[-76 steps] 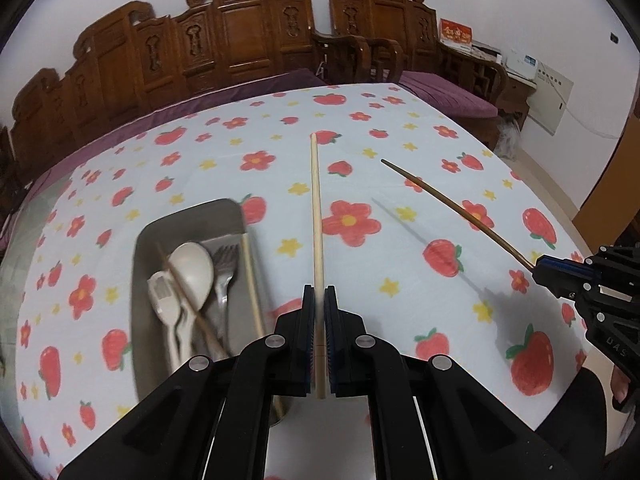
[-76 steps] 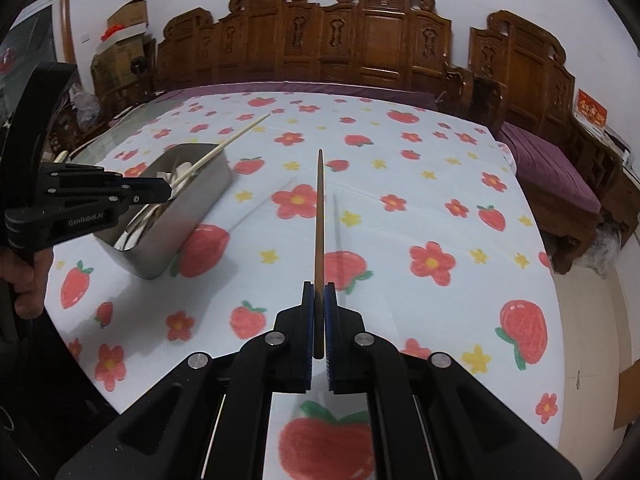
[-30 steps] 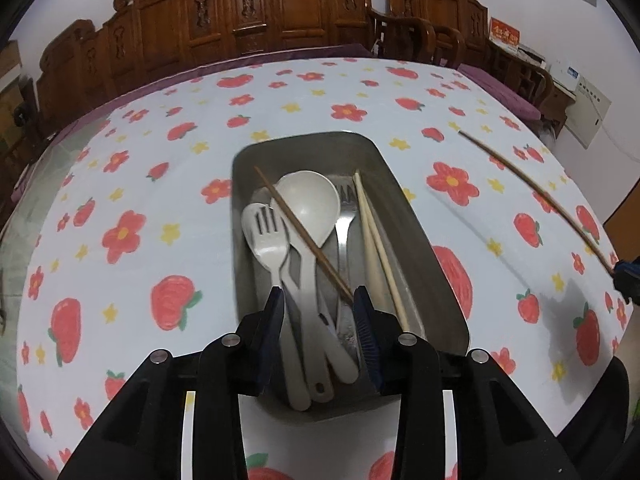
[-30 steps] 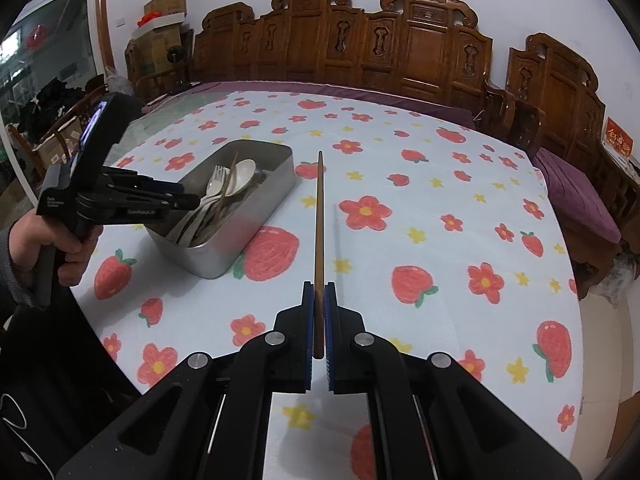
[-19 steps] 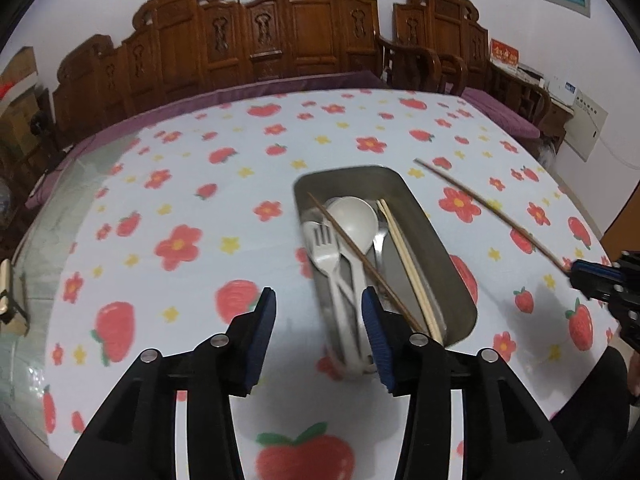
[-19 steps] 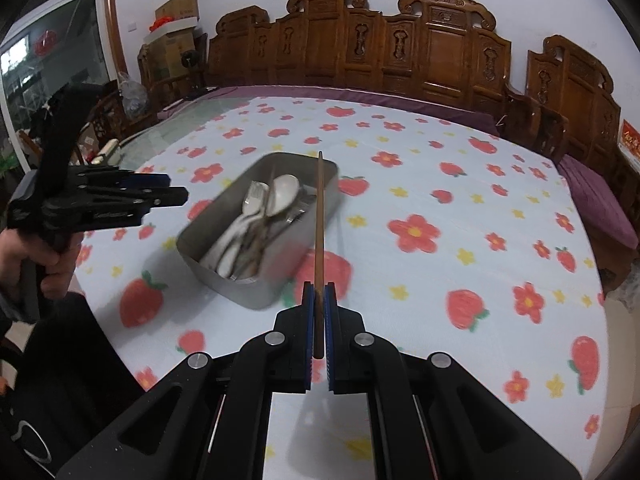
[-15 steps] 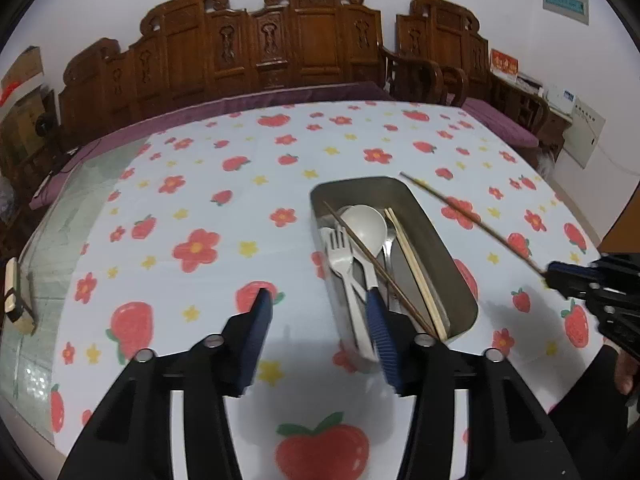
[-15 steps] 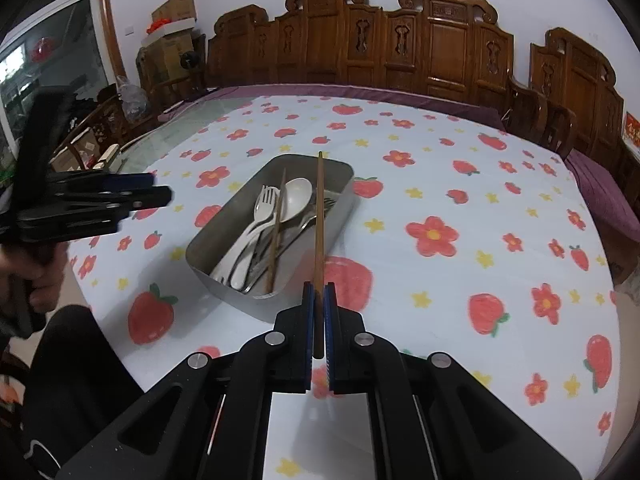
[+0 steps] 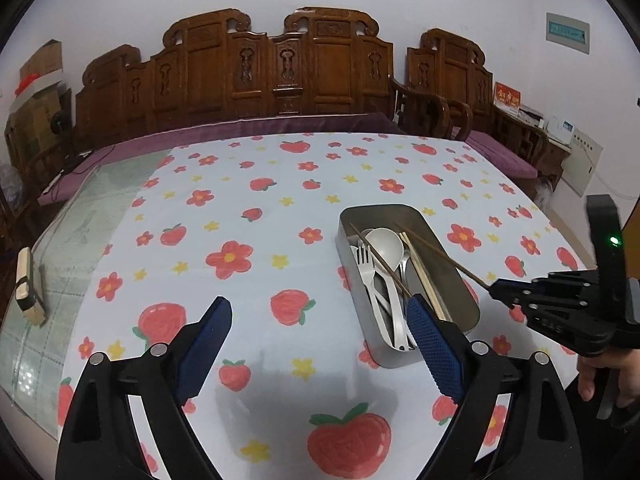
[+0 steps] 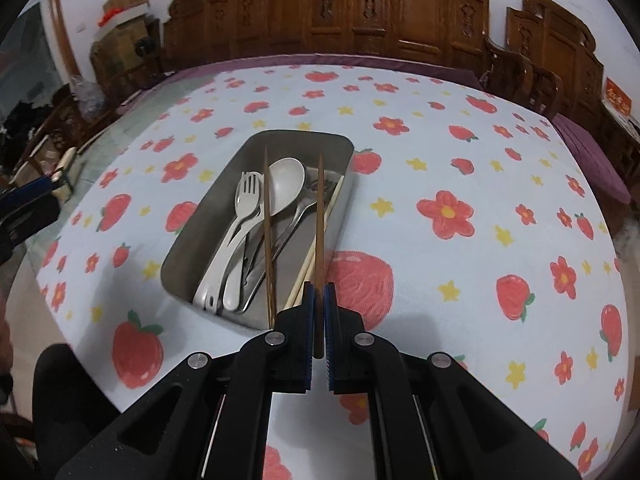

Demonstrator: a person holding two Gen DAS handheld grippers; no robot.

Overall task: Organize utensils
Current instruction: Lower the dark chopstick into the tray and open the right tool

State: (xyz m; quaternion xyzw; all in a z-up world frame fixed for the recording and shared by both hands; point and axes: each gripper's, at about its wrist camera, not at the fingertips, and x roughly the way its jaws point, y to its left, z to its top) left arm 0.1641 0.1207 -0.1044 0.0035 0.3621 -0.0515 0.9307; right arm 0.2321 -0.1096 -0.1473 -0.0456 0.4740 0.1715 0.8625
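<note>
A metal tray (image 9: 456, 276) (image 10: 192, 248) on the flowered tablecloth holds a white spoon (image 10: 286, 188), a white fork (image 10: 246, 196), metal cutlery, light chopsticks (image 9: 420, 268) and a dark chopstick (image 10: 267, 232). My right gripper (image 10: 319, 300) (image 9: 500, 286) is shut on another dark chopstick (image 10: 319, 216), held over the tray's right side with its tip above the inside. My left gripper (image 9: 316, 320) is open and empty, left of and in front of the tray.
The flowered cloth (image 9: 248, 216) covers most of the table; a bare glass strip with a small wooden block (image 9: 26, 284) lies at the left. Carved wooden chairs (image 9: 280, 76) stand behind the table.
My left gripper let go of a light chopstick in the tray, opened wide and pulled back to the left. My right gripper carried its dark chopstick over the tray.
</note>
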